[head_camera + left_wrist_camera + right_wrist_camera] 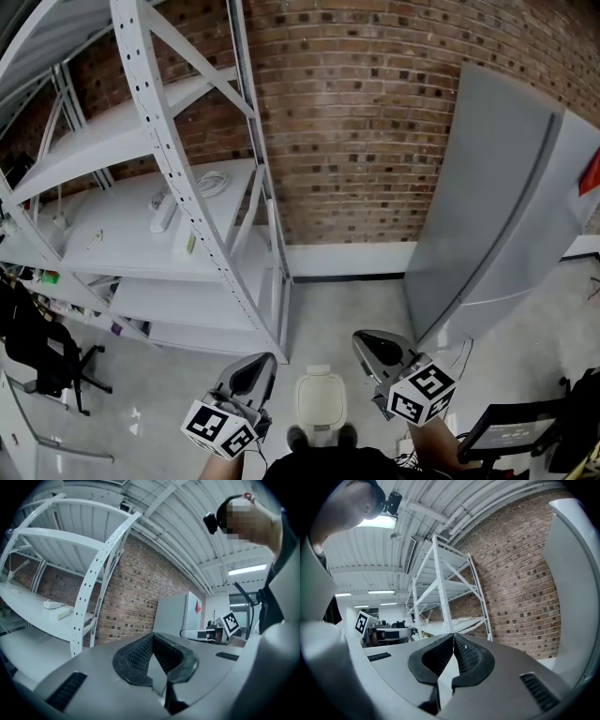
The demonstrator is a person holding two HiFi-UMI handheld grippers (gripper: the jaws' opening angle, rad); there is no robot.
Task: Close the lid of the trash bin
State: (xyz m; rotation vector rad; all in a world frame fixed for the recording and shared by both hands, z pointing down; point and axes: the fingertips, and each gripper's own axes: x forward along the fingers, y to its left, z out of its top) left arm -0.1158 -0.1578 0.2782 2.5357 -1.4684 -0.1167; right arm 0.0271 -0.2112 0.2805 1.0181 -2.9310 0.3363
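Note:
A small white trash bin (321, 399) stands on the grey floor right in front of the person's shoes, low in the head view. Its pale lid faces up at me and looks to lie flat on the bin. My left gripper (255, 367) hangs just left of the bin, jaws pressed together and empty. My right gripper (369, 343) hangs just right of it, also shut on nothing. Both are held above the floor and touch nothing. The left gripper (152, 637) and right gripper (453, 637) views point up at wall and ceiling, so the bin is hidden there.
A white metal shelf rack (178, 187) fills the left side, with small items on its shelves. A tall grey cabinet (497, 197) leans in at the right against the brick wall (356, 112). A black office chair (42, 356) stands far left, dark equipment (511, 436) at lower right.

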